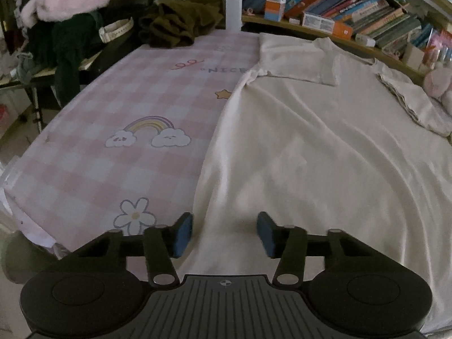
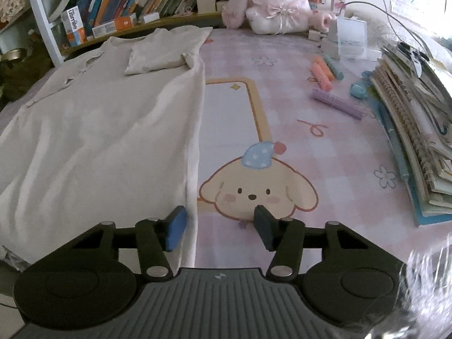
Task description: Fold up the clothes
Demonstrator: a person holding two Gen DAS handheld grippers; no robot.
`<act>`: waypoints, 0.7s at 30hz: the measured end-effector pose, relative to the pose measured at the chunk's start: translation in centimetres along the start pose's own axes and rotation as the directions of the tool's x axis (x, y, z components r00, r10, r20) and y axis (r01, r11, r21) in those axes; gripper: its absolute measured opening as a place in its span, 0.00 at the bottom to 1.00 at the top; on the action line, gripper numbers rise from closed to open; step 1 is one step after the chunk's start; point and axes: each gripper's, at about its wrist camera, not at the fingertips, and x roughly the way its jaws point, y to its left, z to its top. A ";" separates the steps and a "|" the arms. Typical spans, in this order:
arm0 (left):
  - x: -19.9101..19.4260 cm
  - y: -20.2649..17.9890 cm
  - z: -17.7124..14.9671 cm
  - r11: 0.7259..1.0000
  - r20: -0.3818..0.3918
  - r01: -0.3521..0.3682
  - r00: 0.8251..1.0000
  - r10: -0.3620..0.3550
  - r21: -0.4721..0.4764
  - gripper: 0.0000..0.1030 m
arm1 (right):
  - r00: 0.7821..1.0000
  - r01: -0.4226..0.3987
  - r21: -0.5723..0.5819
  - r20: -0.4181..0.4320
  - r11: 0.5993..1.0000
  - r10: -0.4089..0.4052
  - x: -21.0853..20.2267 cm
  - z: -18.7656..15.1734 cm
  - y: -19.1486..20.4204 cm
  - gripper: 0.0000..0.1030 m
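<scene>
The left gripper [image 1: 224, 233] hovers with fingers spread and empty over the shirt's [image 1: 325, 147] near left edge. The cream shirt lies flat on the bench [image 2: 282, 107], both sleeves turned inward. The right gripper [image 2: 220, 226], likewise spread and empty, straddles the right hem; the fabric appears light, limp and best pinched at hem corners.

Across the bottom of the left wrist view, the left hand-held gripper [image 1: 224, 233] shows a grey ribbed centre plate with a small round crosshair mark, flanked by two black round discs. Black linkage bars with silver rivets run up to two black fingers faced with blue pads [image 1: 183, 234]. The right hand-held gripper [image 2: 220, 227], low in its own frame, has the same build: ribbed grey plate, black discs, silver rivets and blue-padded fingers [image 2: 175, 227].
</scene>
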 end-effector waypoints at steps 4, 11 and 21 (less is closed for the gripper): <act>-0.5 0.6 -0.5 1.000 0.008 0.012 1.000 -0.011 -0.028 0.07 | 1.000 0.000 -0.026 -0.006 1.000 0.000 0.1 0.3 0.1 0.01; -1.2 0.8 -1.1 0.998 0.000 0.054 0.999 -0.054 -0.029 0.06 | 0.999 0.052 0.094 -0.009 0.994 -0.052 -0.2 0.6 -3.4 0.01; -1.0 1.8 -0.9 0.998 -0.010 0.056 0.998 -0.056 0.009 0.16 | 0.999 -0.046 0.084 -0.021 0.995 0.048 -1.2 0.3 -0.8 0.44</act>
